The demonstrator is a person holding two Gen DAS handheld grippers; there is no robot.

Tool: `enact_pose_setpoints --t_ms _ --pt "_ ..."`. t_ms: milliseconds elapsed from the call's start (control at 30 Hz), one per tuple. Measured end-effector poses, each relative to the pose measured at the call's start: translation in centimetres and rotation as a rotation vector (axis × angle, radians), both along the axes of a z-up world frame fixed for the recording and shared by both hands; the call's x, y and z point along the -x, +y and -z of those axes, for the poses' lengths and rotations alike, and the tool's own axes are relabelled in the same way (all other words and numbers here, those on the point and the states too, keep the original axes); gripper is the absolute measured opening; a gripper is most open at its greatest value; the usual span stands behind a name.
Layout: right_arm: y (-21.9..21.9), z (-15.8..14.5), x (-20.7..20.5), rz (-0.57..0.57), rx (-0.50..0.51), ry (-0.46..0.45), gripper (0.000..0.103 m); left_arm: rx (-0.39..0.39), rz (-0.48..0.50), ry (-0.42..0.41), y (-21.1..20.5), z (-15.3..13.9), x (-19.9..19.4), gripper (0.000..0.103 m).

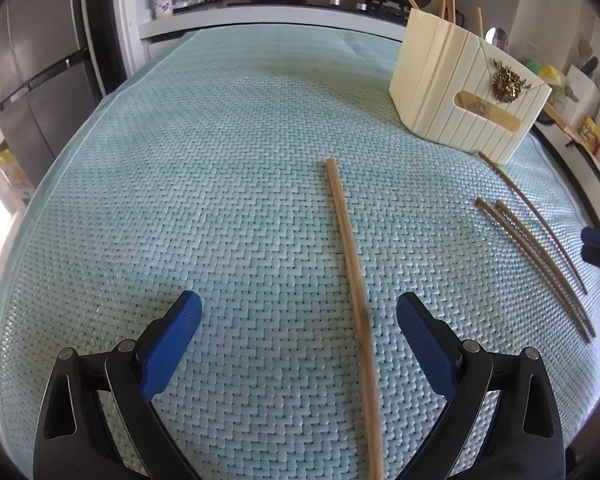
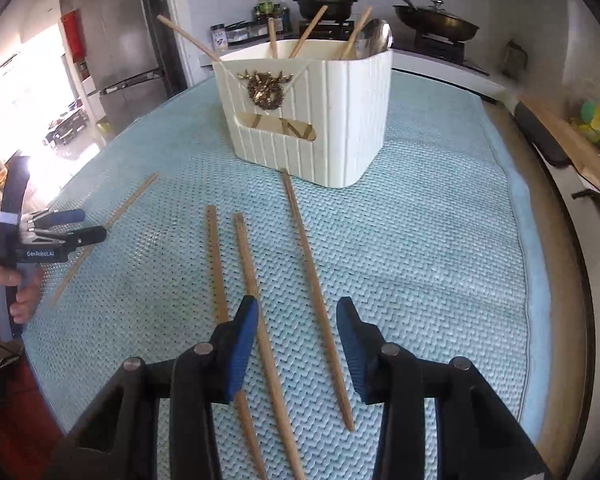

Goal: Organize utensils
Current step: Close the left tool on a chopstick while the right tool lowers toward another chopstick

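The left gripper [image 1: 299,310] is hanging over the woven green mat [image 1: 204,168] with its jaws spread wide and nothing pressed between them; a single wooden chopstick [image 1: 350,276] is lying on the mat in the gap, nearer the right-hand finger and touching neither. In the right wrist view a hand [image 2: 14,292] is holding this gripper near the mat's left edge.

The right gripper [image 2: 297,312] is hovering with its jaws partly apart, gripping nothing. Three chopsticks are lying side by side on the mat below it: the middle chopstick [image 2: 256,300] and the long chopstick [image 2: 312,276] are running up through the gap between the fingers, while the left chopstick [image 2: 216,264] is passing under the left finger. None is being clamped.

The cream utensil holder [image 2: 332,120] is standing upright toward the mat's far edge, nearer the far right corner, with several chopsticks and a metal spoon [image 2: 374,38] sticking out of its top. The long chopstick's far tip is lying just beside the holder's base.
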State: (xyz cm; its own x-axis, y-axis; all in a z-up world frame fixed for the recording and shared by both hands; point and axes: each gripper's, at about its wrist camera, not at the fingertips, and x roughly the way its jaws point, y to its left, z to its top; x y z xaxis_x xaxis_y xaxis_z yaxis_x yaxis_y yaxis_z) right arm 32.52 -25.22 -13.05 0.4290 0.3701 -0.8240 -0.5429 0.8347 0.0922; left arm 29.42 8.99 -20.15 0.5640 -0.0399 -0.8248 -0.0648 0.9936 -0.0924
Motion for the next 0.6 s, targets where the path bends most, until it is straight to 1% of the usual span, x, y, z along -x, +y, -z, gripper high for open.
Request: enact_pose_setpoints --t_ms 100,133,167,200,233,267,367,433,467,533,600 --pt "1.1 1.1 -0.8 -0.028 0.068 -0.018 0.04 0.006 0.017 0.029 0.1 -0.1 -1.2 0.097" --pt "1.4 1.6 -1.4 -0.027 0.078 -0.013 0.038 -0.003 0.025 0.044 0.0 0.0 -1.7 0.096" --pt "1.5 2.0 -1.8 -0.026 0.076 0.002 0.036 -0.023 0.033 0.048 -0.1 0.0 -2.1 0.095" --pt "1.6 2.6 -2.3 -0.031 0.077 0.025 0.031 -0.04 0.042 0.054 -0.2 0.0 -2.4 0.091" --pt "1.8 3.1 -2.5 -0.038 0.091 0.035 0.028 -0.058 0.052 0.059 -0.3 0.1 -2.8 0.088" --pt "2.0 3.0 -2.5 -0.046 0.085 -0.001 0.028 -0.07 0.057 0.063 -0.4 0.1 -3.2 0.086" --pt "2.6 3.0 -3.4 -0.043 0.077 0.002 0.028 -0.075 0.056 0.062 -0.5 0.0 -4.5 0.083" --pt "3.3 2.9 -4.2 -0.046 0.068 0.003 0.028 -0.077 0.053 0.062 -0.5 0.0 -5.4 0.077" --pt "3.8 2.8 -4.6 -0.052 0.062 0.006 0.028 -0.08 0.055 0.063 -0.7 0.0 -5.8 0.076" --pt "4.7 2.6 -5.4 -0.065 0.071 0.012 0.028 -0.083 0.062 0.064 -0.9 -0.1 -6.5 0.066" --pt "5.9 2.4 -6.3 -0.092 0.09 0.014 0.028 -0.082 0.07 0.07 -1.1 -0.1 -7.2 0.059"
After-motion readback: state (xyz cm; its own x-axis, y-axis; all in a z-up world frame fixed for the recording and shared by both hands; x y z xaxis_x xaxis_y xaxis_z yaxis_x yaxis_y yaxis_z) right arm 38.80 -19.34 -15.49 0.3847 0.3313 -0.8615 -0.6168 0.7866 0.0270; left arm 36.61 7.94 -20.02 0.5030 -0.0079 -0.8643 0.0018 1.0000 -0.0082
